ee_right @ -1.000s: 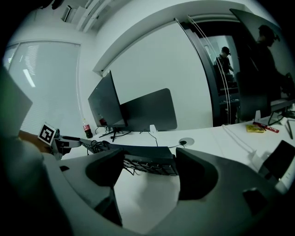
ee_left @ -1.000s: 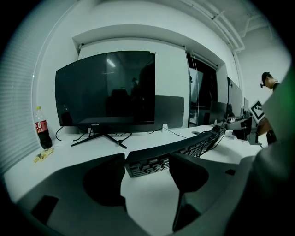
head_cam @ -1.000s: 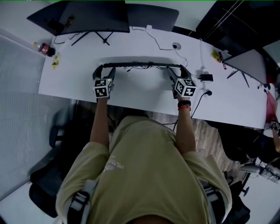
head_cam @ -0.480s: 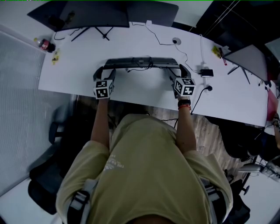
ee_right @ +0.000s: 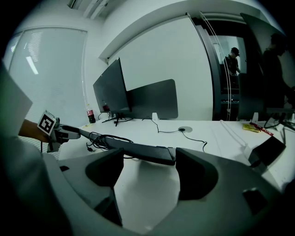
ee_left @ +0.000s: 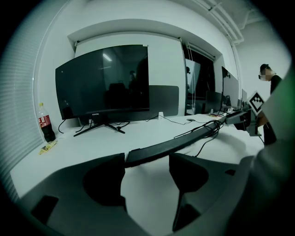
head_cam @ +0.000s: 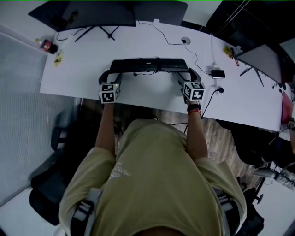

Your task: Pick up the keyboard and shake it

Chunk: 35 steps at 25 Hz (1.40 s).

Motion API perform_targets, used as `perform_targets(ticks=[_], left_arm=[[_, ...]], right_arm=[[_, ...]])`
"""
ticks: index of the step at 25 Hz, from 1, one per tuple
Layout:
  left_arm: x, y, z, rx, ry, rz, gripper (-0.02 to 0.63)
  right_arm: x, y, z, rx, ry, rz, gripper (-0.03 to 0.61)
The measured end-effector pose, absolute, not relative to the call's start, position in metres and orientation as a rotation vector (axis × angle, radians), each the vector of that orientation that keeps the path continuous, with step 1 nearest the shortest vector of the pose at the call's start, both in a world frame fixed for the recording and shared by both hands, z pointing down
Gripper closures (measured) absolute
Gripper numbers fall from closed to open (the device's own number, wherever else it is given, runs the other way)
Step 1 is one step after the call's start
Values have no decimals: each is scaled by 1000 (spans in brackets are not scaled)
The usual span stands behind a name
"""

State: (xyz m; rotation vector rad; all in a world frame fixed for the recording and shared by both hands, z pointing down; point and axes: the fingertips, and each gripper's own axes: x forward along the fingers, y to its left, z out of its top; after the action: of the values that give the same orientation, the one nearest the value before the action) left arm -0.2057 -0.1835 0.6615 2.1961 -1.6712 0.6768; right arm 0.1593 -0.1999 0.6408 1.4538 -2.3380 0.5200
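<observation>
The black keyboard hangs over the white desk, held at its two ends, its cable bunched beneath it. My left gripper is shut on the left end, and my right gripper is shut on the right end. In the left gripper view the keyboard runs edge-on from between the jaws of the left gripper off to the right. The right gripper view shows the right gripper with the keyboard stretching left and its looped cable below.
Two dark monitors stand at the desk's back edge. A cola bottle sits far left, a black adapter with cables at the right, a grommet behind. An office chair is at lower left.
The keyboard has moved away from me, toward the monitors, and turned so more of its broad face shows. Both grippers kept hold and shifted slightly with it.
</observation>
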Motion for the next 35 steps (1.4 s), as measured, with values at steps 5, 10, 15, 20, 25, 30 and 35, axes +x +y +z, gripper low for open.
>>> perform_targets(ticks=[5, 10, 15, 20, 25, 30, 35], left_arm=[[-202, -185, 667, 2208, -1624, 746, 305], [-197, -186, 693, 2179, -1550, 880, 305], [-196, -180, 717, 2132, -1515, 931, 305], [-194, -182, 719, 2135, -1492, 940, 305], [-198, -179, 721, 2100, -1484, 940, 305], [-198, -172, 718, 2059, -1496, 841, 288], [-183, -164, 701, 2099, -1537, 770, 288]], right_arm=[[158, -194, 656, 1447, -2288, 544, 222], [166, -192, 673, 1523, -2257, 676, 222], [166, -191, 689, 1519, -2211, 724, 222], [168, -189, 695, 1519, -2202, 723, 222], [167, -190, 695, 1519, -2194, 726, 222], [173, -185, 691, 1534, -2195, 773, 222], [175, -177, 675, 1522, -2225, 743, 222]])
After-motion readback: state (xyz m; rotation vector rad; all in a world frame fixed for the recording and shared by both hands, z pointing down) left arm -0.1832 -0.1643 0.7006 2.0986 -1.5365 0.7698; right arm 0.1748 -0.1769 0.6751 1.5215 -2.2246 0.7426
